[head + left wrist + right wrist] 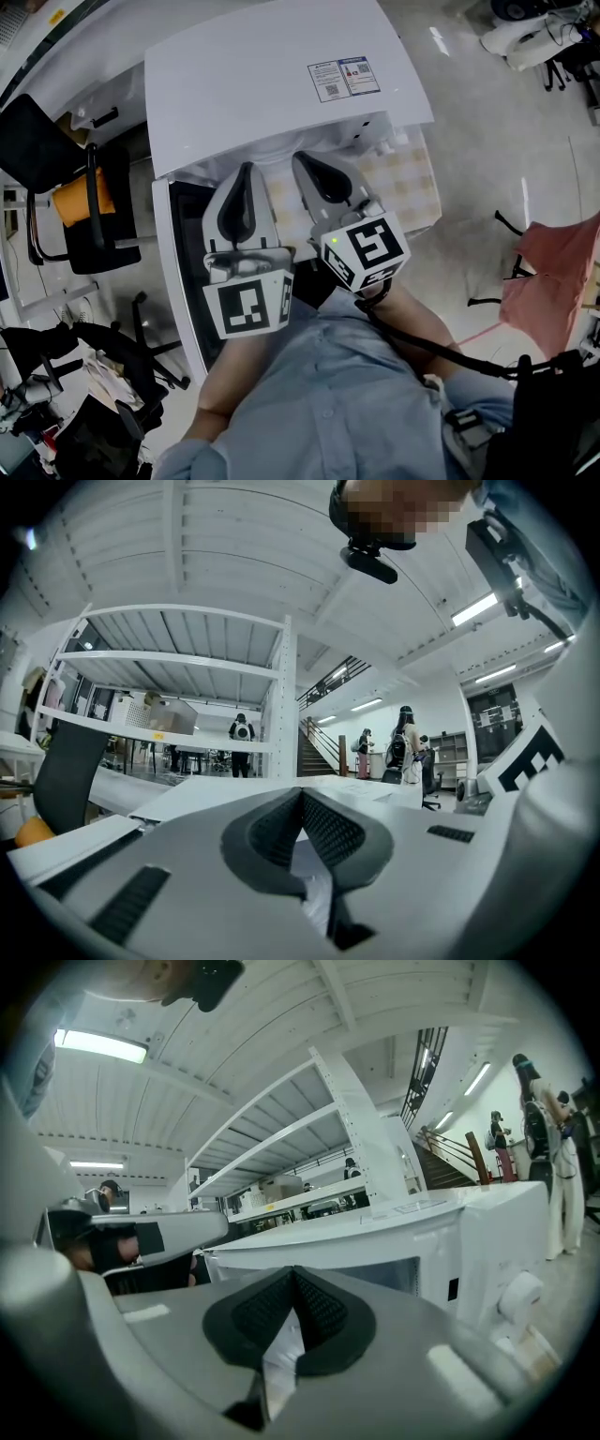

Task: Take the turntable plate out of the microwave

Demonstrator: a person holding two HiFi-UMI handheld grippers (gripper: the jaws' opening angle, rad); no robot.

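Note:
A white microwave point(281, 84) stands on a table, seen from above in the head view. Its door point(178, 272) hangs open toward the left. The turntable plate is hidden from every view. My left gripper point(246, 171) and right gripper point(305, 157) are side by side in front of the microwave's opening, pointing into it. The left gripper point(302, 794) has its jaw tips together with nothing between them. The right gripper point(293, 1274) is likewise shut and empty. In the right gripper view the microwave point(375, 1241) sits just ahead, with its knob point(520, 1297) at the right.
A checked cloth point(412, 183) covers the table to the right of the microwave. A black chair point(84, 202) with an orange item stands at the left, a pink cloth point(553, 272) at the right. White shelving point(178, 667) and several people are far behind.

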